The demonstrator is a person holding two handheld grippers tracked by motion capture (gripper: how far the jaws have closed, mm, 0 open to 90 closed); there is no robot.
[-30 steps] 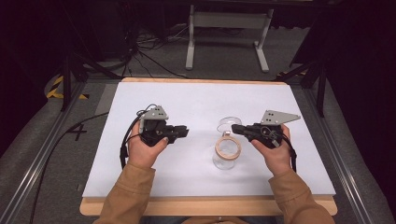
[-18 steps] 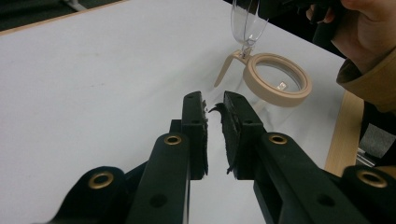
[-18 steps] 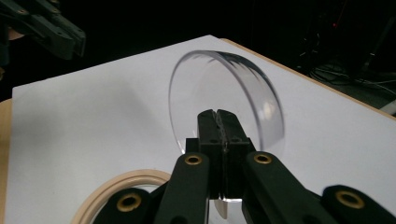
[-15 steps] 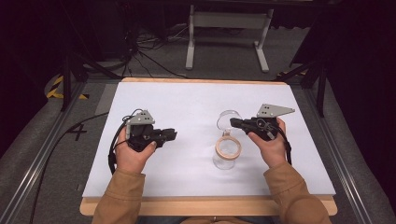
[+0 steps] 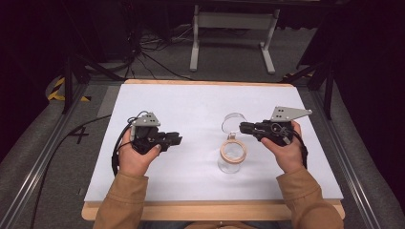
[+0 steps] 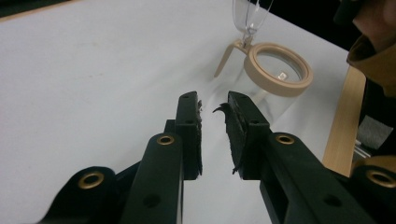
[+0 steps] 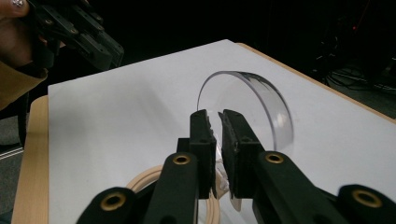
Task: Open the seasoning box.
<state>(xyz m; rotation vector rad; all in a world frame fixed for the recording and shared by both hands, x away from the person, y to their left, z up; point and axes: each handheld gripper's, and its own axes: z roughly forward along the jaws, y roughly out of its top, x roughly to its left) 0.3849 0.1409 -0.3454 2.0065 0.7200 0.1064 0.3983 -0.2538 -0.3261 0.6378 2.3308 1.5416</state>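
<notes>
High view: glass jar (image 5: 231,157) w/ tan rim near-right of centre on white table (image 5: 191,105), clear lid (image 5: 232,123) up behind it. Left gripper view: left gripper (image 6: 215,109) narrow gap, empty. Right gripper view: right gripper (image 7: 218,122) clamped on lid (image 7: 261,105) edge.

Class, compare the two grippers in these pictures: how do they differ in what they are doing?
The right gripper pinches the jar's clear lid, holding it open; the left gripper holds nothing. The right reaches the glass jar; the left hovers apart over the white table. Both are hand-held and black-jawed.
</notes>
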